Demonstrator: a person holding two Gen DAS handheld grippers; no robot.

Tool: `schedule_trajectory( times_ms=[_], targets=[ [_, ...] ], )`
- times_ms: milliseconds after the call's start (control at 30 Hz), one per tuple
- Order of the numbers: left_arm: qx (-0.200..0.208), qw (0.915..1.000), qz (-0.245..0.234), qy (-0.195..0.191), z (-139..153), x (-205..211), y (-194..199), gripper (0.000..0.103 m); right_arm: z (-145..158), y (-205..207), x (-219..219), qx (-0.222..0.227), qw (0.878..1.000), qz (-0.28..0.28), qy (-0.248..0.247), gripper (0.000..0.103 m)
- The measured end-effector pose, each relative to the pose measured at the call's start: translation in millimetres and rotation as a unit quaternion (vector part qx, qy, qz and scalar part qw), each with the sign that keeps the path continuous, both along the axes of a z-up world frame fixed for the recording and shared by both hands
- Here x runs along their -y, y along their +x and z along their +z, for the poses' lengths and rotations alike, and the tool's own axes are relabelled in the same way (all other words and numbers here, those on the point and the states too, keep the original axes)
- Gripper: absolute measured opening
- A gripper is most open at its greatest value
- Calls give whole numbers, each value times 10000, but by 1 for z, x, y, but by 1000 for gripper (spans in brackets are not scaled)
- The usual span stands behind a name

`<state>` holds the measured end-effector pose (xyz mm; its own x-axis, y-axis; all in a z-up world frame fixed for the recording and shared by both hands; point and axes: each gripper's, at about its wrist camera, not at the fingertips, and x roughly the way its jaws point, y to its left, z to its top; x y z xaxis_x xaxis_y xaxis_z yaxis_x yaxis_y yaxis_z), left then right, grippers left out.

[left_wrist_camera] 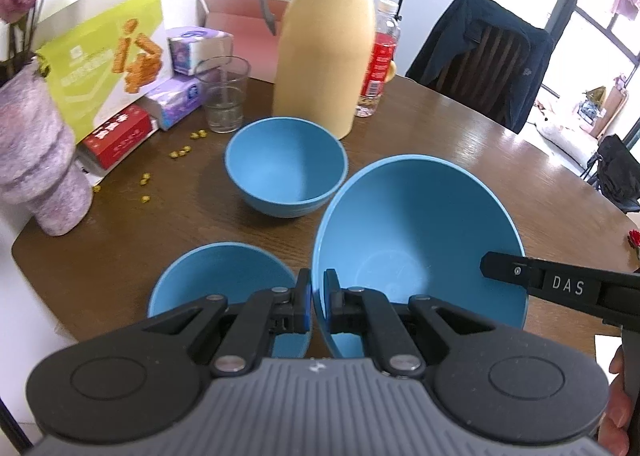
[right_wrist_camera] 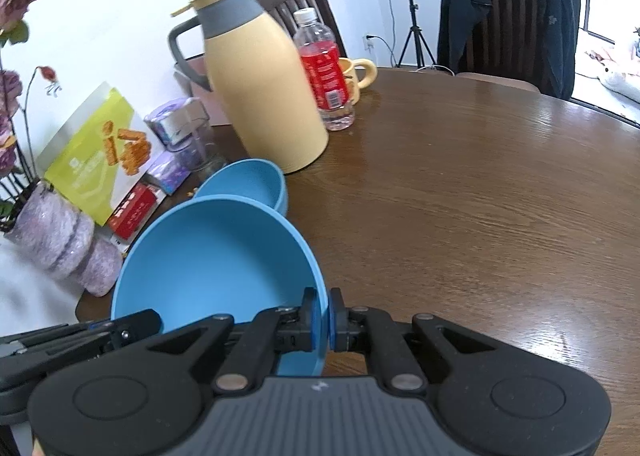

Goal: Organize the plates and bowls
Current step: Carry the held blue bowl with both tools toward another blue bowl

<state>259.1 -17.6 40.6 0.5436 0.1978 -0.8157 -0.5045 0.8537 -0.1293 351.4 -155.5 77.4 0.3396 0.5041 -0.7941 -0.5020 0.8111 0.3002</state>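
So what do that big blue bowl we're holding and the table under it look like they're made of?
Large blue bowl: probably plastic or melamine, with a matte, even colour, a thin rim and only soft highlights. Table: wood or wood veneer, dark brown with visible grain and a semi-gloss sheen from the window light; I cannot tell solid wood from veneer.
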Motion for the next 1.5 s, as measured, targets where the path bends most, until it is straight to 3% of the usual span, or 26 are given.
schedule_trajectory(
  times_ms=[800, 1500],
  targets=[
    [-46, 9977, 674, -17, -1, -53, -61, 6, 2, -42, -69, -30, 9975, 709, -71, 6],
    [-307, 9939, 1057, -5, -32, -87, -70, 6, -29, -47, -114, -279, 9939, 1039, -254, 6]
  ],
)
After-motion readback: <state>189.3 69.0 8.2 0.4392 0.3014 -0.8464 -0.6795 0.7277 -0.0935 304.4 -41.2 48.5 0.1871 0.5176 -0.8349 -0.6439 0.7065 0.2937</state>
